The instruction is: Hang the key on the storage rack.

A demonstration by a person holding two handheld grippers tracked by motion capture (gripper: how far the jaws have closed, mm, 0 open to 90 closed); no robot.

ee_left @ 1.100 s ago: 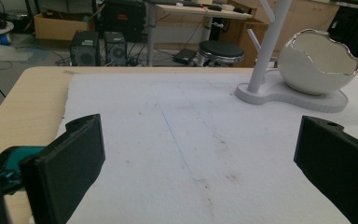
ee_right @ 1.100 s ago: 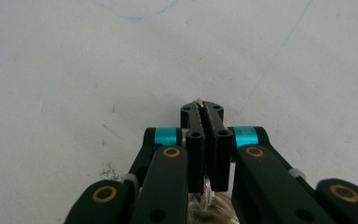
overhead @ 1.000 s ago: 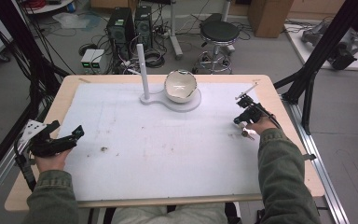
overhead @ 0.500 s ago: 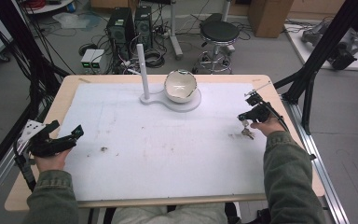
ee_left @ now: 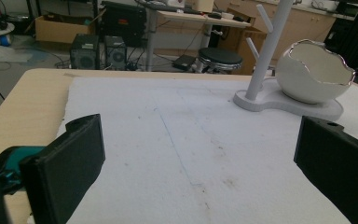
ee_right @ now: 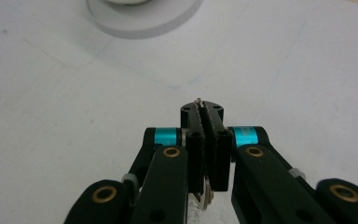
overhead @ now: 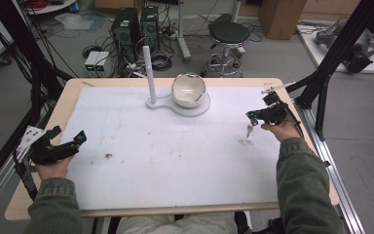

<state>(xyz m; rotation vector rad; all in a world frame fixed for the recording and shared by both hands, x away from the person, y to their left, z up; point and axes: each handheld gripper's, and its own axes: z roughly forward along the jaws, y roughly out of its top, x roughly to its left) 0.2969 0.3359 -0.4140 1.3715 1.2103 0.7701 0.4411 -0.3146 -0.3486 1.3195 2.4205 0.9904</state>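
My right gripper [overhead: 252, 117] hovers above the right side of the white mat [overhead: 175, 156], shut on a small metal key [overhead: 249, 130] that dangles beneath the jaws. In the right gripper view the jaws [ee_right: 200, 106] press flat together, with a sliver of metal at the tips and part of the key [ee_right: 207, 199] showing below. My left gripper [overhead: 69, 144] rests at the mat's left edge, open, with nothing between its jaws [ee_left: 196, 163].
A white stand with an upright post [overhead: 151, 73] and a cracked-egg bowl [overhead: 188, 89] sits on its base [overhead: 202, 108] at the back middle of the mat; the left gripper view has the bowl [ee_left: 314, 74] at upper right. Small dirt marks [overhead: 108, 156] dot the mat.
My right gripper has risen and drifted a little right, lifting the key off the mat so it hangs free. The left gripper has stayed put.
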